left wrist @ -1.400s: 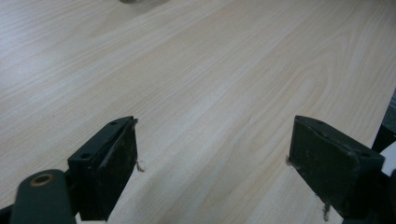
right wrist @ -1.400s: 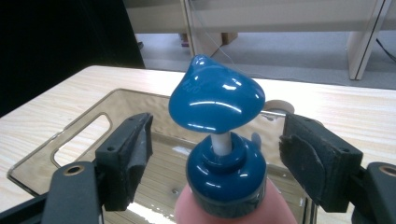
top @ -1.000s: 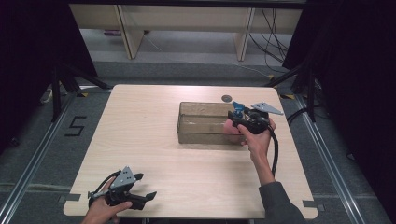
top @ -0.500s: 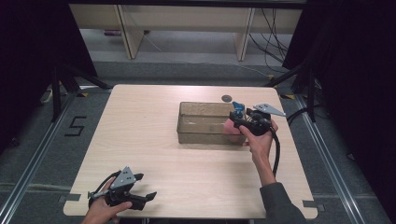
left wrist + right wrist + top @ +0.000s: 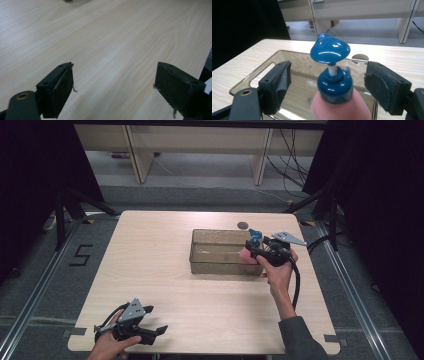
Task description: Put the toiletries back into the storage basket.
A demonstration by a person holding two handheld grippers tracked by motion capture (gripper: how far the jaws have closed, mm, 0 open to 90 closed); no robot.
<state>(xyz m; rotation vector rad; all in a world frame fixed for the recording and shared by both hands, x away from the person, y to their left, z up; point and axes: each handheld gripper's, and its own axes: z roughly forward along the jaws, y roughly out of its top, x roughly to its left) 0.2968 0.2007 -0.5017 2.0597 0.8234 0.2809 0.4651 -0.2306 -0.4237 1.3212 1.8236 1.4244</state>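
Over the tray (image 5: 262, 72), right gripper (image 5: 332, 85) gapes around the pump bottle (image 5: 334, 87), pads clear; squeeze low on the collar, not the nozzle.

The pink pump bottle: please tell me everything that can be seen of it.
The pink pump bottle has a matte pink body, a glossy dark blue collar, a white stem and a blue pump head with its spout pointing left in the right gripper view. It looks plastic and stands upright at the right end of the clear tray. The right tool stands open around its collar; neither pad touches it.
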